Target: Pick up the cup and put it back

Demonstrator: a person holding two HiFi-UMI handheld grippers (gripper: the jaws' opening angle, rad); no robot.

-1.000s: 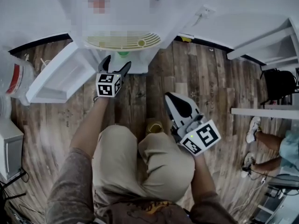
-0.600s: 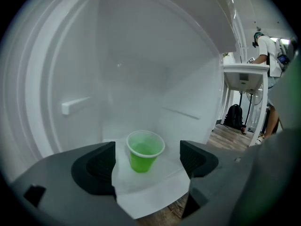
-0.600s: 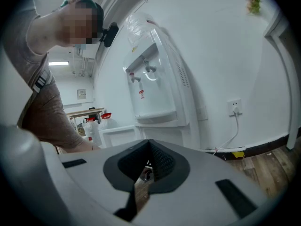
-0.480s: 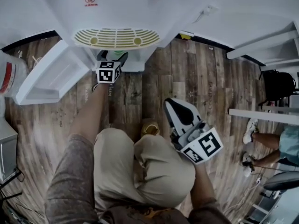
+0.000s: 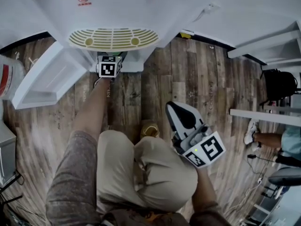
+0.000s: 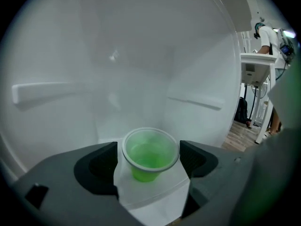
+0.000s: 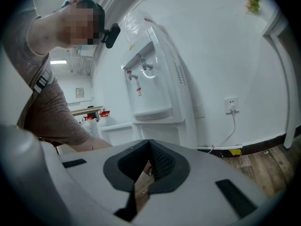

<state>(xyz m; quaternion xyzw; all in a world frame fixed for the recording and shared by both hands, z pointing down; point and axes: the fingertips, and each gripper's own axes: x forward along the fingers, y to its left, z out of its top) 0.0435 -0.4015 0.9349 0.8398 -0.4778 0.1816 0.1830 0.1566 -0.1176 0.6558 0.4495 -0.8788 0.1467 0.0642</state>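
Observation:
A translucent green cup (image 6: 149,155) stands on the white floor of the water dispenser's lower cabinet (image 6: 141,79). My left gripper (image 6: 148,147) reaches into that cabinet and is open, one jaw on each side of the cup, close to its rim. In the head view only the left gripper's marker cube (image 5: 109,66) shows; its jaws and the cup are hidden under the dispenser. My right gripper (image 5: 171,108) hangs over the wooden floor beside my knee, shut with nothing in it, and its jaws meet at the tip in the right gripper view (image 7: 150,144).
The white water dispenser (image 5: 117,8) with its yellowish drip grille (image 5: 113,38) stands ahead, its cabinet door (image 5: 47,79) swung open to the left. A large water bottle (image 5: 7,76) sits at the far left. Another person's legs (image 5: 265,139) and white furniture (image 5: 263,51) are at the right.
My left gripper has moved forward into the cabinet, so its jaws are now out of sight in the head view. The right gripper has hardly moved.

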